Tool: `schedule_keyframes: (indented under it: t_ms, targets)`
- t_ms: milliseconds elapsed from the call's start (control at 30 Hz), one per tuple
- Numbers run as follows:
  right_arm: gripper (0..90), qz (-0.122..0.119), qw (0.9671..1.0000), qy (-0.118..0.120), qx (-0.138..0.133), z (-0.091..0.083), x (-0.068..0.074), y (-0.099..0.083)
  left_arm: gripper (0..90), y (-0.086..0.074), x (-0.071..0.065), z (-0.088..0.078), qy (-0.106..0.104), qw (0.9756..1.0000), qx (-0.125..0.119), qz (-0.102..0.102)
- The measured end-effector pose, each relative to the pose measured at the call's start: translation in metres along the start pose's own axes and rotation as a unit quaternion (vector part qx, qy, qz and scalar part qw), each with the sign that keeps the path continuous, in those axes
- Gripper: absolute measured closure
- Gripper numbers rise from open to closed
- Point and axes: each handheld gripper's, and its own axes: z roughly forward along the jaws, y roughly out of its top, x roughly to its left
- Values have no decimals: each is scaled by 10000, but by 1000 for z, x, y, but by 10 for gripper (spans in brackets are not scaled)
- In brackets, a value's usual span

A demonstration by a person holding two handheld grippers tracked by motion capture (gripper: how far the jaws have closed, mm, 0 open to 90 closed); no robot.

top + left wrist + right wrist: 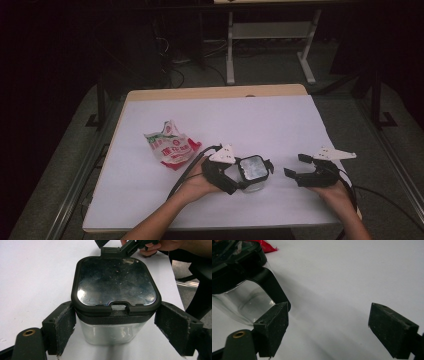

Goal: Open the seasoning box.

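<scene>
bracketing a lidded container

a crumpled red and white snack bag (171, 144) lay at the left of the white table (260, 120). beside it, the left hand-held gripper (251, 176) stood wide around a clear container (111, 333) with a black-rimmed lid (115, 282), one pad at each side. the right hand-held gripper (295, 166) gaped wide and held nothing, just right of the container.

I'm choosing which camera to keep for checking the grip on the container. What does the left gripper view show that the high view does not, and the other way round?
Left gripper view: the container's lid latch, its clear wall under the black rim, and a gap between each pad and that wall.

High view: the red and white snack bag, the person's forearms, the table's edge.

Both: the container between the left gripper's jaws, and the right gripper beyond it.
</scene>
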Motion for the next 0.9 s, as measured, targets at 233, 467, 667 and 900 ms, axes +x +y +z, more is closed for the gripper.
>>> schedule_keyframes:
  t_ms: [233,467,667,900]
  targets:
    - [161,8,10000,-4,22,1,0,-1,181,3,1,-6,-56,9999,-92,-48]
    - [162,3,10000,-1,29,2,0,-1,183,5,1,-8,-56,9999,-135,-58]
    - [164,-3,10000,6,36,2,-1,-2,193,7,0,-12,-49,9997,-255,-45]
    - [164,19,10000,11,19,2,0,-1,234,10,-2,-17,-97,9993,-363,-6]
